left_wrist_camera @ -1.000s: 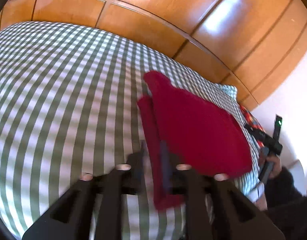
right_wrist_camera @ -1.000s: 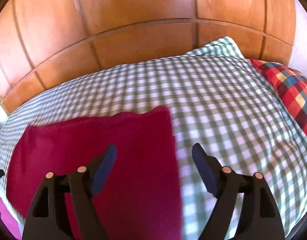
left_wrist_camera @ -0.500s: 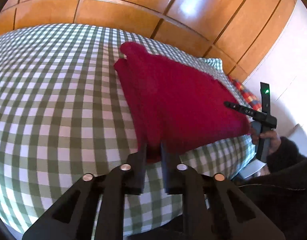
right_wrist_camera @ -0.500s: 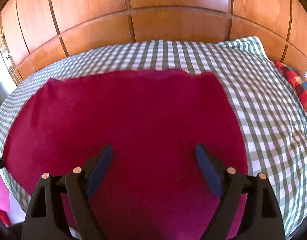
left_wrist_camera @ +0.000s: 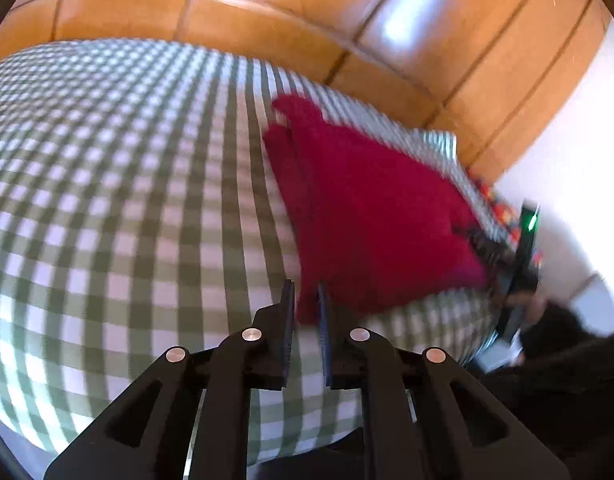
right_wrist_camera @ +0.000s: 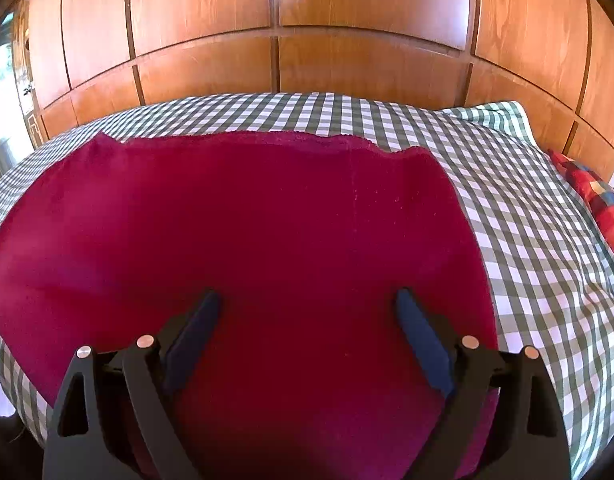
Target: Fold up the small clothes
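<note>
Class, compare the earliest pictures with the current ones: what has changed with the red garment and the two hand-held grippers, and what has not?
The left hand-held gripper has closed on the near corner of the red garment, which it straddled open before. The right hand-held gripper, earlier over the garment's right edge, now hangs above its middle, jaws opening, gripping nothing. The garment fills more of both views. It remains flat on the checked bedspread.

red cloth cut off below, right gripper blurred
</note>
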### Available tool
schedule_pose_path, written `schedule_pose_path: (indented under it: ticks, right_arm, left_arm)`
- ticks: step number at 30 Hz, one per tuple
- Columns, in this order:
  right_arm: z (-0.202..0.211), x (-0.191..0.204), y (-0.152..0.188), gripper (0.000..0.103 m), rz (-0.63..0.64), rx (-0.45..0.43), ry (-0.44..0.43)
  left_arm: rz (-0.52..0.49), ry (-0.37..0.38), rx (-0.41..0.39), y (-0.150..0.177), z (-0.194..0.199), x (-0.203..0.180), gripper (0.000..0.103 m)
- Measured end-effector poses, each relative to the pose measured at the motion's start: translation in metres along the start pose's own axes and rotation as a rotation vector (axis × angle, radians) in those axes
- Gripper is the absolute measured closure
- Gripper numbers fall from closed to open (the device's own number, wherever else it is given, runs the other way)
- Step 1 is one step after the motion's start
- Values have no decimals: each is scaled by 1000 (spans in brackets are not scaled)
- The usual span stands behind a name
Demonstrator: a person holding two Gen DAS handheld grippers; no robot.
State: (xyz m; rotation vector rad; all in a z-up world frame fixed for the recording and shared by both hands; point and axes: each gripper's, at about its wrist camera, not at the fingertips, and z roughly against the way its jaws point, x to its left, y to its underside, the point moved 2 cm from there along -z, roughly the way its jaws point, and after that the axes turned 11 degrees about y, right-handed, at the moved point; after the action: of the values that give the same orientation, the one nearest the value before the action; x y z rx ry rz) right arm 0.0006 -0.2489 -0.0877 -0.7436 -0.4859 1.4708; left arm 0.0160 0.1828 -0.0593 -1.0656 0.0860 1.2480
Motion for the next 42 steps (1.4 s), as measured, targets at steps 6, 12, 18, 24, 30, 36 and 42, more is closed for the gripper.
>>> schedule_pose_path:
  ticks: [6,12,18,24,30,36,42]
  right_arm:
    - [1,2,0,13,-7,-19,7]
    - [2,3,1,13,-11,-32,9]
    - [3,2,2,13,-14,-40,8]
    - [3,3,3,12,-15,-51,1]
    - [4,3,3,12,-15,-52,0]
    - [4,2,2,12,-11,-51,4]
    - [5,2,-1,12,-9,-27,15]
  left_arm:
    - [-4,-98,-72,-45,-8,-9,40]
    - [33,-48,-47,-92,-58,0,36]
    - [51,-158,-32,-108,-96,7,99]
    - [54,-347,7,-80,-112,16,99]
    - [10,-459,-76,-93,-90,-23,98]
    - [-61,-446,-136,-89,-71,-52,98]
    - [-115,-435,-131,-77,-71,-72,98]
